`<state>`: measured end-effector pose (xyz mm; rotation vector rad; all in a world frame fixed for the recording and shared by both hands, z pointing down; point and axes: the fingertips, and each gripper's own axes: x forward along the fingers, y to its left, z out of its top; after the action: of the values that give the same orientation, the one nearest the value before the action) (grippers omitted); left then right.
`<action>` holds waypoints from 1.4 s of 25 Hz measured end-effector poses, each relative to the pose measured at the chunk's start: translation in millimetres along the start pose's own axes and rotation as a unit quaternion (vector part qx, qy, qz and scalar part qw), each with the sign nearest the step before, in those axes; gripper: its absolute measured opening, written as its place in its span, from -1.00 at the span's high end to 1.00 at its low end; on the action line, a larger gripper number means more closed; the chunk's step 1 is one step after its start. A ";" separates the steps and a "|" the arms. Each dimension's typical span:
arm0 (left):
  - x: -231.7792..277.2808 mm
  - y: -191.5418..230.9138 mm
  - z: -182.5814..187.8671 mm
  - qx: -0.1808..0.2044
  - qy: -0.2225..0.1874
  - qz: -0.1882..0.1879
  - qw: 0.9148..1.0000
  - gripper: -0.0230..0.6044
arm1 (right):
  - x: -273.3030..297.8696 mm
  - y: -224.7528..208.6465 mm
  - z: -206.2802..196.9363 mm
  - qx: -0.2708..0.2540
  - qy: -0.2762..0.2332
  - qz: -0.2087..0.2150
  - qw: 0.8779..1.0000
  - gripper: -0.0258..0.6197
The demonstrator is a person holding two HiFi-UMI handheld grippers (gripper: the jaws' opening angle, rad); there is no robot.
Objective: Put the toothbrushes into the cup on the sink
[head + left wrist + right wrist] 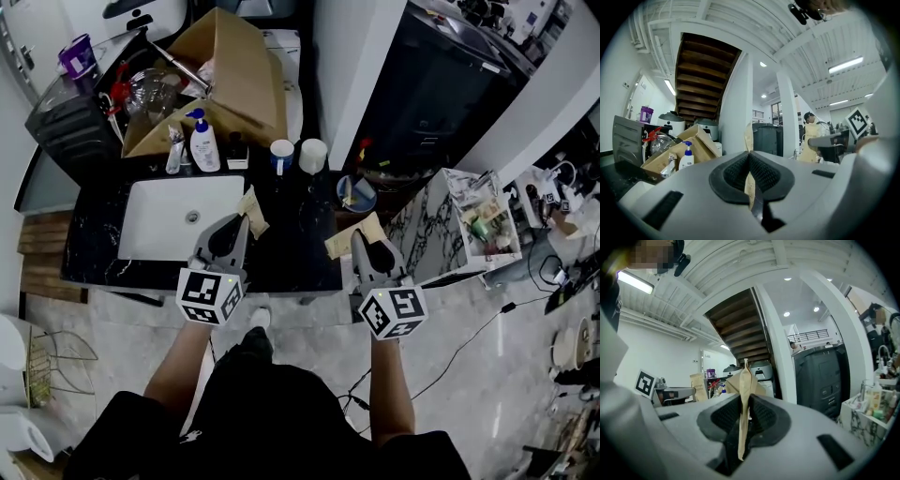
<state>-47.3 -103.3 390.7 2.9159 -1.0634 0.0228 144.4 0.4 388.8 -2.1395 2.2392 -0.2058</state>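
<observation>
Left claw closed on a flat tan paper packet, the left packet; its pads pinch the paper edge-on in the left gripper view. Right claw likewise clamped on the right packet, which stands thin and upright between the pads. Likely wrapped toothbrushes.

Progress: nothing delivered yet. Both packets are in the claws: left one over the sink, at its right rim; right one further right of the sink, over the tabletop front edge. Blue cup and white cup stand behind the sink's right corner; which is the target is unclear. Both drops left.

Room: open tabletop from the sink's right side to the cups. Bottle and box crowd behind the sink. Tabletop ends just right of the white cup.
</observation>
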 end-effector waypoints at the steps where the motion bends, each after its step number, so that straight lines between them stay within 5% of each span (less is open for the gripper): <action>1: 6.6 4.5 0.4 -0.001 0.000 -0.003 1.000 0.92 | 6.7 -2.2 0.7 -0.001 0.001 -0.004 1.000 0.73; 24: 131.3 89.9 -10.6 -0.015 0.007 -0.061 0.998 0.92 | 134.5 -24.3 12.8 -0.014 0.010 -0.052 0.998 0.73; 35: 151.4 106.7 -15.4 -0.027 0.007 -0.055 0.998 0.92 | 165.4 -27.9 2.6 -0.016 0.027 -0.042 0.999 0.73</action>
<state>-0.2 -281.6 413.4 2.9157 -0.8847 0.0110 164.2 -165.8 400.2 -2.2742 2.1965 -0.2331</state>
